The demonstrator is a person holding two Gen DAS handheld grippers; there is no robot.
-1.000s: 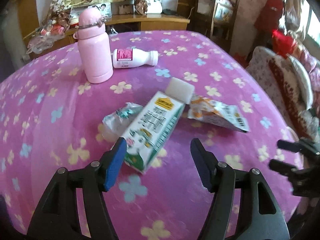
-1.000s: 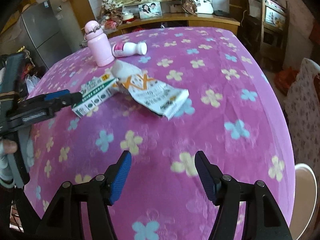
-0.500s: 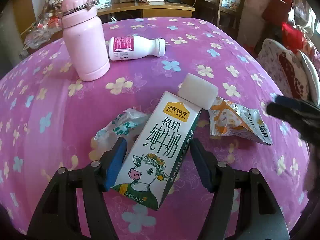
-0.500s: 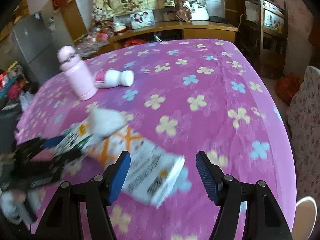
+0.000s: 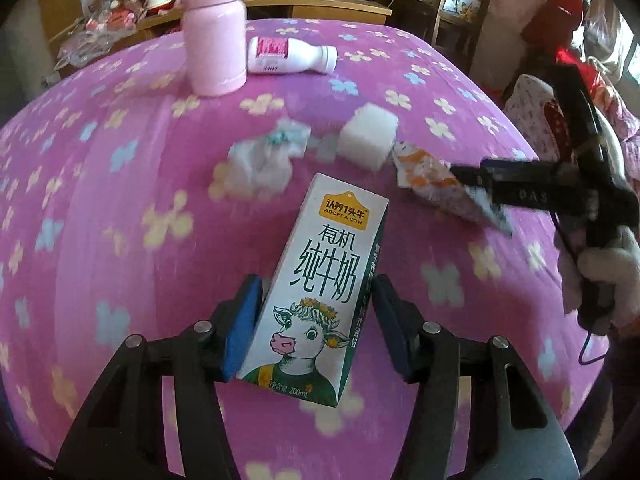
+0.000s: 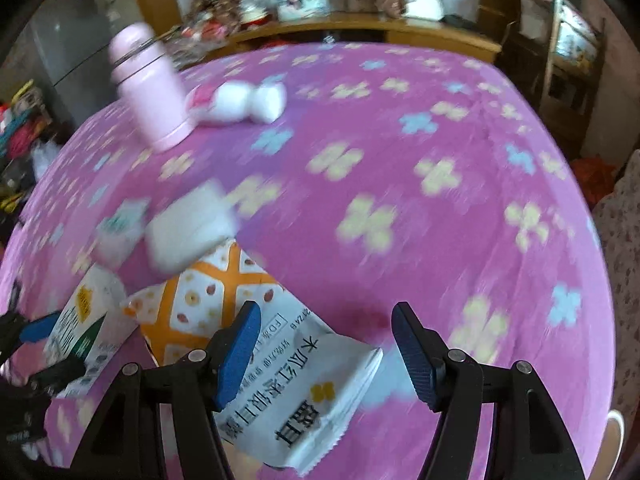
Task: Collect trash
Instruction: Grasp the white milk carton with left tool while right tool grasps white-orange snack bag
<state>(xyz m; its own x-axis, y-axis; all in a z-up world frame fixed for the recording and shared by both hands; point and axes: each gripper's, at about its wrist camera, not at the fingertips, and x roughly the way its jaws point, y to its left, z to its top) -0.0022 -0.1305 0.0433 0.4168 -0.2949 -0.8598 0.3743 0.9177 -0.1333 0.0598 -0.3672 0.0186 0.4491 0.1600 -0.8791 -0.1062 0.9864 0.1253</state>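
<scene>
A white and green milk carton [image 5: 320, 292] is lifted off the purple flowered tablecloth [image 5: 120, 216], gripped between the blue pads of my left gripper [image 5: 316, 320]. It also shows at the left of the right wrist view [image 6: 86, 328]. An orange and white snack wrapper [image 6: 256, 344] lies flat on the cloth. My right gripper [image 6: 326, 348] is open over its near end, with the wrapper between and below the fingers. In the left wrist view the right gripper [image 5: 472, 184] reaches the wrapper [image 5: 432, 176].
A crumpled clear wrapper [image 5: 264, 160] and a white foam block [image 5: 370, 140] lie mid-table. A pink flask [image 5: 214, 36] stands at the back beside a lying white bottle [image 5: 288, 56]. A cluttered wooden sideboard [image 6: 360, 32] stands behind. The table edge drops off at right.
My left gripper has shut on the milk carton and lifted it. My right gripper has moved forward and down over the snack wrapper, still open.
</scene>
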